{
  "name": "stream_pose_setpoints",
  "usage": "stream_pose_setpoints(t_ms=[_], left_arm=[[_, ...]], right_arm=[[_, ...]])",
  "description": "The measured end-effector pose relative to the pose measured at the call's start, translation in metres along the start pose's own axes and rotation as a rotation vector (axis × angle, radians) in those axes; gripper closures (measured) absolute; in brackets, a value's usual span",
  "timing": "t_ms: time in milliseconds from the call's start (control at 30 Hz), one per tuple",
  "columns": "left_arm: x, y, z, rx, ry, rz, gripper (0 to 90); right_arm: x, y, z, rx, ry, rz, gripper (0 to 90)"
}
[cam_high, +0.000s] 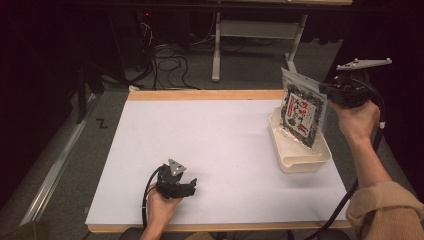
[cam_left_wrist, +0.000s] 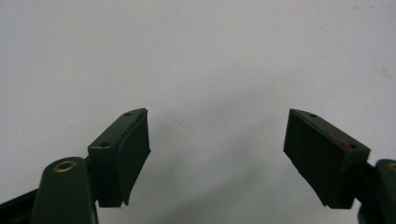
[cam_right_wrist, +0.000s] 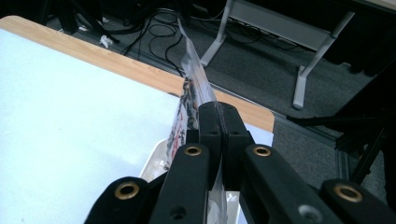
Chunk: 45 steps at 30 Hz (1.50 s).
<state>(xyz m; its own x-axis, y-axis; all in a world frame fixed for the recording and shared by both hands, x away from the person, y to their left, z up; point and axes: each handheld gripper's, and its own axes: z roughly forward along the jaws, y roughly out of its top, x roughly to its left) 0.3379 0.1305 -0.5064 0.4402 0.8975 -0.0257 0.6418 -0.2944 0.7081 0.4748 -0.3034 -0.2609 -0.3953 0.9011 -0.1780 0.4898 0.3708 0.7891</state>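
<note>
A: Hanging over the cream tray (cam_high: 326, 156) at the table's (cam_high: 210, 145) right edge, the snack bag (cam_high: 301, 111) was pinched at its side edge by the right gripper (cam_high: 331, 94), jaws clamped tight on the plastic.

B: And the left gripper (cam_high: 194, 186)?

A: It rested low near the front edge, jaws spread apart, nothing between them.

B: So the placing step was in hand?

A: I'd judge so. The next move called for lowering the bag into the tray, then parting the jaws.
</note>
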Motion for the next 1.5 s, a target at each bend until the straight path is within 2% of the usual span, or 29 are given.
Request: stream_pose_setpoints(t_ms=[433, 867, 933, 1500], left_arm=[[-0.001, 0.001, 0.0, 0.002, -0.002, 0.003, 23.2], [-0.002, 0.0, 0.0, 0.002, -0.001, 0.005, 23.2], [-0.002, 0.0, 0.0, 0.002, -0.002, 0.005, 23.3], [-0.004, 0.001, 0.002, 0.005, -0.002, 0.015, 23.3]], right_arm=[[0.005, -0.001, 0.008, 0.025, 0.029, -0.013, 90.0], [-0.003, -0.011, 0.006, 0.042, 0.062, 0.012, 90.0], [-0.003, -0.013, 0.005, 0.045, 0.067, 0.005, 90.0], [-0.011, -0.023, 0.003, 0.079, 0.057, 0.009, 89.1]])
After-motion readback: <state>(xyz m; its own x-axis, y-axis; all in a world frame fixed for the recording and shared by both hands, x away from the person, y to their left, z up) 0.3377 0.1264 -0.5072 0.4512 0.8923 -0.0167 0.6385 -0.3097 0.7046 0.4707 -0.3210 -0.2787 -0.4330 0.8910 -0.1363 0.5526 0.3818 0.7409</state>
